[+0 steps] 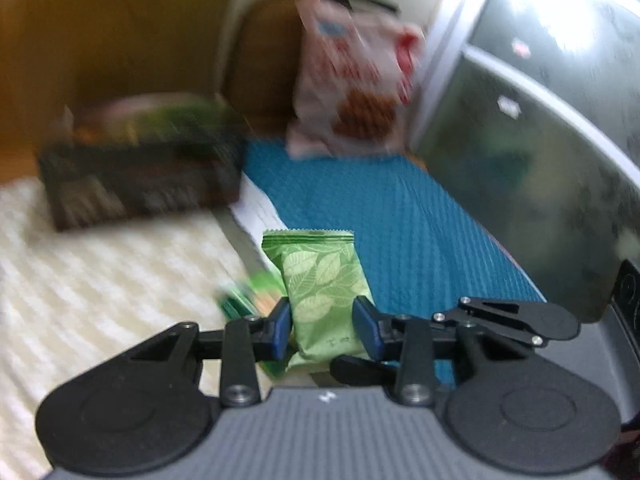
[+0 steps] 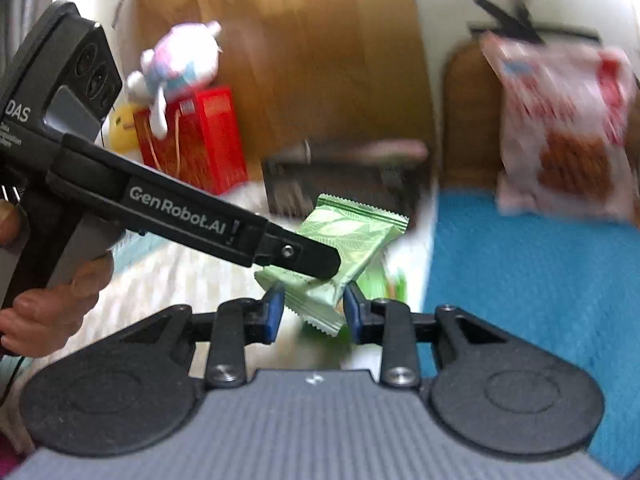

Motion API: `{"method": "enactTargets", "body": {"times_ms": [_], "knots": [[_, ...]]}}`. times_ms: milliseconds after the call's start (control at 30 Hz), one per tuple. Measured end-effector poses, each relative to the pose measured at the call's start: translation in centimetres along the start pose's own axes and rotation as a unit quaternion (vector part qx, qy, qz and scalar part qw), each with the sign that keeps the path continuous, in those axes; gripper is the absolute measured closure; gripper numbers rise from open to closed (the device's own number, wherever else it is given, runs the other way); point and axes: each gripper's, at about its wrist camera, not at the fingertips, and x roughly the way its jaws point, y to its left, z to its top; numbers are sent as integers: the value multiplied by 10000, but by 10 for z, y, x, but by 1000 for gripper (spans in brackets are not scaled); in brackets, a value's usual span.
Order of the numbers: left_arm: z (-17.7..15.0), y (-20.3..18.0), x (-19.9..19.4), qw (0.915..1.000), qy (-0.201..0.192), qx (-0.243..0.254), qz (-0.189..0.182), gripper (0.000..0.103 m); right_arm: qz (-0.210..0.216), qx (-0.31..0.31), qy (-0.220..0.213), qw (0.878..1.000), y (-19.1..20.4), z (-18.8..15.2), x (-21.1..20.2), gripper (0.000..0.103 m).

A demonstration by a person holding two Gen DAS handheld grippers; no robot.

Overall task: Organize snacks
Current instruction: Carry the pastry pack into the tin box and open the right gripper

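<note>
The left gripper (image 1: pixel 323 322) holds a green snack packet (image 1: pixel 322 288) with a leaf print between its 2 blue pads (image 1: pixel 281 326). The packet stands upright in the left wrist view, with its crimped top edge pointing away from the camera. It is lifted above the border where a cream striped cloth (image 1: pixel 100 280) meets a blue textured mat (image 1: pixel 400 232).

In the right wrist view the same green snack packet (image 2: pixel 352 236) is tilted, and the black finger of the left gripper (image 2: pixel 298 258) lies across it. The right gripper (image 2: pixel 314 310) has its blue pads (image 2: pixel 274 312) on both sides of the lower corner of the packet. The pads are set narrow, but I cannot tell if they press on the wrapper or only stand close beside it. A hand (image 2: pixel 52 304) holds the handle of the left gripper at the left edge.

Under the packet some other green wrappers (image 1: pixel 250 300) lie on the cloth, blurred. Farther back a dark basket (image 1: pixel 140 176) stands on the cream cloth with some items inside, too blurred to name. A large white and red snack bag (image 1: pixel 352 80) with a picture of brown biscuits stands upright at the far end of the blue mat. In the right wrist view a red box (image 2: pixel 196 140) and a plush toy (image 2: pixel 180 64) are at the back left, before a wooden panel (image 2: pixel 300 60).
</note>
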Motion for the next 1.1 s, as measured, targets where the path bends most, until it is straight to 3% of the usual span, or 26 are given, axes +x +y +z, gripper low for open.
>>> {"method": "enactTargets", "body": {"times_ms": [200, 367, 433, 500, 600, 667, 733, 933, 1033, 1100], "knots": [[74, 45, -8, 9967, -572, -111, 563, 67, 61, -178, -367, 9991, -5, 69, 72, 68], [120, 92, 26, 9932, -528, -404, 956, 68, 56, -39, -133, 9999, -23, 99, 141, 66], [128, 107, 46, 9914, -446, -506, 1122, 62, -4, 72, -9, 10000, -32, 101, 162, 59], [129, 119, 58, 9893, -375, -566, 1293, 61, -137, 240, -26, 9996, -41, 102, 161, 58], [117, 138, 38, 9814, -791, -815, 1550, 59, -156, 875, -511, 9947, -70, 98, 129, 39], [108, 154, 21, 9703, -1145, -1045, 1855, 51, -289, 1335, -698, 9882, -93, 91, 112, 37], [100, 171, 17, 9618, -1147, -1287, 2126, 50, -291, 1686, -561, 9837, -110, 84, 110, 37], [82, 188, 48, 9685, -396, -1533, 1922, 52, 146, 2377, -6, 9712, -125, 62, 128, 37], [75, 185, 52, 9679, -355, -1768, 1749, 59, 268, 2505, 43, 9677, -121, 60, 126, 35], [74, 177, 50, 9673, -309, -1693, 1862, 59, 249, 2397, 79, 9705, -116, 61, 122, 35]]}}
